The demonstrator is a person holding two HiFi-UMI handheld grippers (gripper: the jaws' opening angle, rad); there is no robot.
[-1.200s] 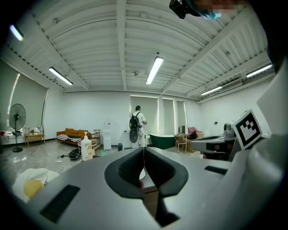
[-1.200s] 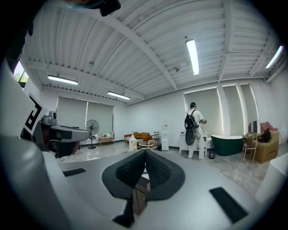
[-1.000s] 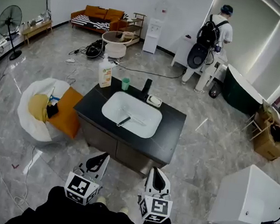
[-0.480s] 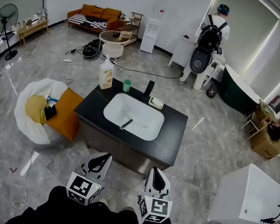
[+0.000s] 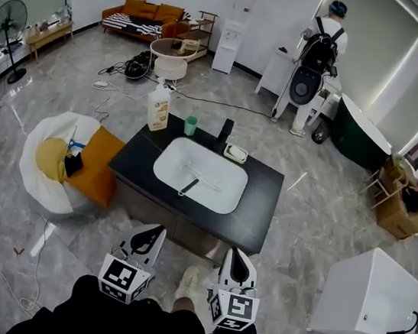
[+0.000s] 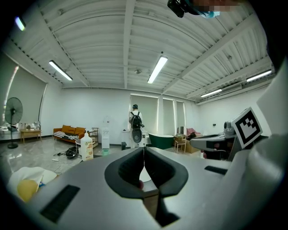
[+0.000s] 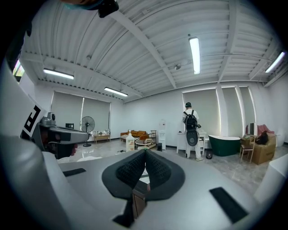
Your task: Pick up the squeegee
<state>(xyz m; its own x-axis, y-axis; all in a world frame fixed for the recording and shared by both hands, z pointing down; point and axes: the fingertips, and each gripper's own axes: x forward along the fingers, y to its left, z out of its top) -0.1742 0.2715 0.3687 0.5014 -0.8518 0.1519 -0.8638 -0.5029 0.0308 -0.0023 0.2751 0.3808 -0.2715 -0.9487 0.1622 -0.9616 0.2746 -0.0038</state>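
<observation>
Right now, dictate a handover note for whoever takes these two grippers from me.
Grippers: the left gripper is shut with nothing between its fingers, and the right gripper is the same. Both are held short of the near edge of the black vanity.
Things: the squeegee lies in the white sink basin, its dark handle toward the near left.
Done: nothing yet; the squeegee is untouched.
Left: close in, open one gripper, take the handle and lift it out.
</observation>
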